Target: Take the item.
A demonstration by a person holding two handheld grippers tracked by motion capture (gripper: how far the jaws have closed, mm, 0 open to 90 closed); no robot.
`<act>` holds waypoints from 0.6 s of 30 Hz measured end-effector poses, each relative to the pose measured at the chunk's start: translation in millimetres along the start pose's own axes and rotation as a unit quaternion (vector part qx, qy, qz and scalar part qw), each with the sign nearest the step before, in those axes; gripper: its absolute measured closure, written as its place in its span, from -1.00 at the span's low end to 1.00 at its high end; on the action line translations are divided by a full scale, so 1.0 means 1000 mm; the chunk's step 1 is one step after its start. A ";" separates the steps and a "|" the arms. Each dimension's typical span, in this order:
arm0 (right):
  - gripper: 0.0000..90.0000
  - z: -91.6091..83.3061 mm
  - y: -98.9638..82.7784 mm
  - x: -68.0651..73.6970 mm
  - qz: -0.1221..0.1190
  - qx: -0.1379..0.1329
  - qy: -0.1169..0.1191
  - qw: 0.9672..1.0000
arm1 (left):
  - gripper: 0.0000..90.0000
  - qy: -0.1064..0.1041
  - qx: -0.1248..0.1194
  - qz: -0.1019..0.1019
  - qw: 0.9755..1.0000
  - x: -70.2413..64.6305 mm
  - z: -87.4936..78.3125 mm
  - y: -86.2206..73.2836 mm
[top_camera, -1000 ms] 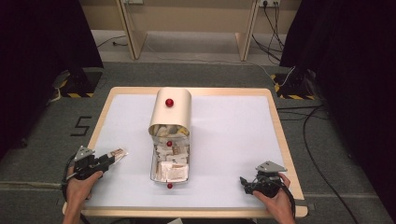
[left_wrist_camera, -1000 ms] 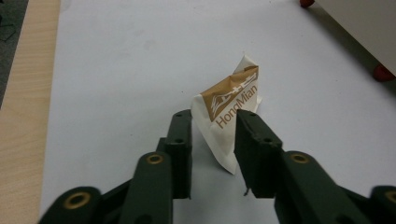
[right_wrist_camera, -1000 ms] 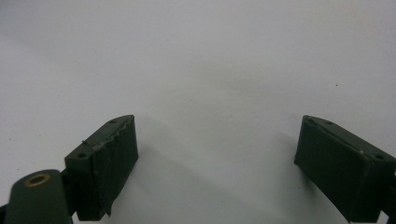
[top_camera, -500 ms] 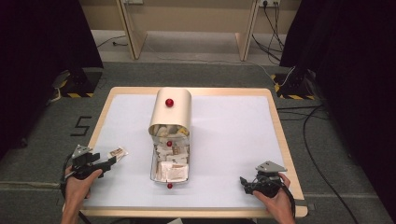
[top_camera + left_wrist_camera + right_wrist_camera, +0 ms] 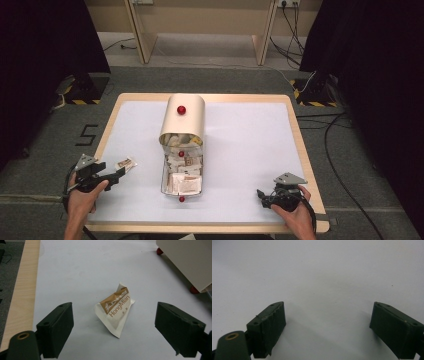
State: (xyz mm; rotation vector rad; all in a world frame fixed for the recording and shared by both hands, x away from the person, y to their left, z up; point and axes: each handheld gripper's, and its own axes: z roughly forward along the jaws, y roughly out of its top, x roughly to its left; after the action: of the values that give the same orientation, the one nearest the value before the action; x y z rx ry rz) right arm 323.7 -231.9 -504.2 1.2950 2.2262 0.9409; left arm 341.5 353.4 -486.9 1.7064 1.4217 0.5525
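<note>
At lower left of the high view, the left gripper stood with jaws spread, a sachet lying loose between them on the table. The right gripper, also released, rested lower right. Judging by this, the next step was fetching another sachet from the open tin mid-frame.

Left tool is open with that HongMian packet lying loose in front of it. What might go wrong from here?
1. The packet is thin and lies nearly flat on the white table cover, so the left tool may slide over it or push it along when closing.
2. It lies close to the table's left edge; a nudge might send it off.
3. The open box beside it is full of packets and might be bumped.
</note>
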 end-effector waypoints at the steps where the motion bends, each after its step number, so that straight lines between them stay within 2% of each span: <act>1: -0.71 0.000 0.000 0.000 0.000 0.000 0.000 1.000 | -0.67 0.000 0.000 0.000 1.000 0.000 0.000 0.000; 13: -0.71 0.000 -0.001 0.000 0.001 -0.002 0.001 1.000 | -0.66 0.000 -0.012 0.012 1.000 -0.012 -0.010 0.005; 18: -0.71 0.000 -0.001 0.000 0.001 -0.003 0.001 1.000 | -0.66 -0.005 -0.017 0.015 1.000 -0.019 -0.017 0.000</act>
State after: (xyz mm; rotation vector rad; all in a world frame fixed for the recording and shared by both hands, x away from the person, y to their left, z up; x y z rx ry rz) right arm 323.3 -232.3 -504.6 1.2953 2.2225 0.9482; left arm 324.0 340.7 -474.2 1.7039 1.3745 0.5809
